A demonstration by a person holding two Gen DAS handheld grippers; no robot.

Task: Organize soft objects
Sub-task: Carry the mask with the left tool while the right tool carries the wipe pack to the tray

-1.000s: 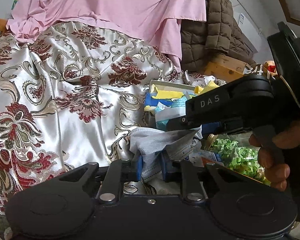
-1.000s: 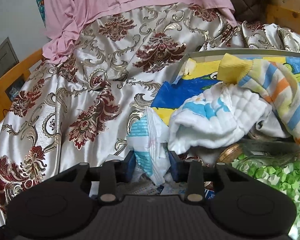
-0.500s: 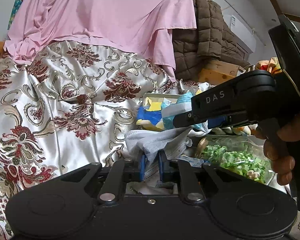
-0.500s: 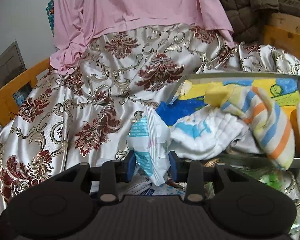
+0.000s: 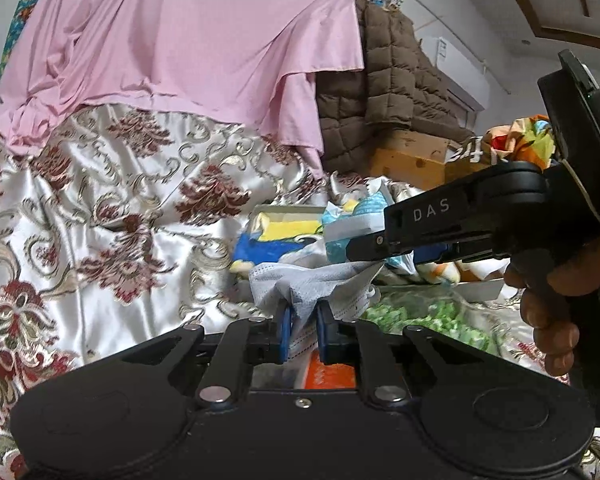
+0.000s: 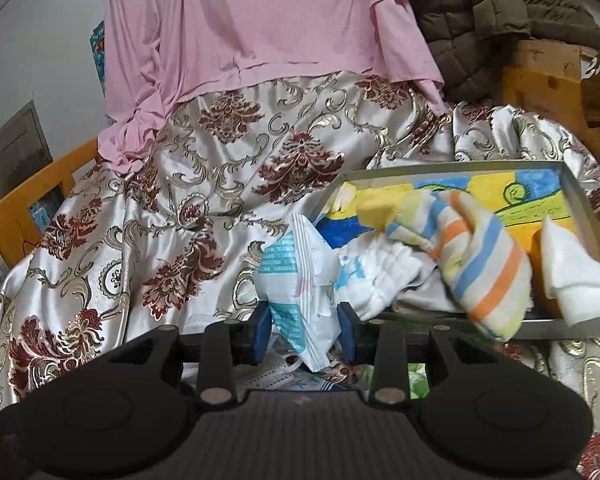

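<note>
My left gripper (image 5: 302,330) is shut on a crumpled grey face mask (image 5: 312,286), lifted above the satin bedspread (image 5: 100,216). The right gripper (image 6: 305,330) is shut on a white and blue packet (image 6: 300,280), also lifted. In the left wrist view the right gripper (image 5: 380,250) reaches in from the right, held by a hand (image 5: 556,284). Behind stands a shallow tray (image 6: 580,200) with a painted bottom, holding a striped cloth (image 6: 480,264), a white quilted cloth (image 6: 380,276) and a white pad (image 6: 572,276).
A pink sheet (image 5: 188,48) and a brown quilted jacket (image 5: 388,92) hang behind the bed. A clear bag of green pieces (image 5: 428,316) lies below the tray. An orange wooden rail (image 6: 32,196) runs at the left; wooden boxes (image 6: 552,88) stand at the right.
Both grippers have risen with their loads, so more of the pink sheet and wall shows. The left gripper's jaws have drawn closer together on the mask.
</note>
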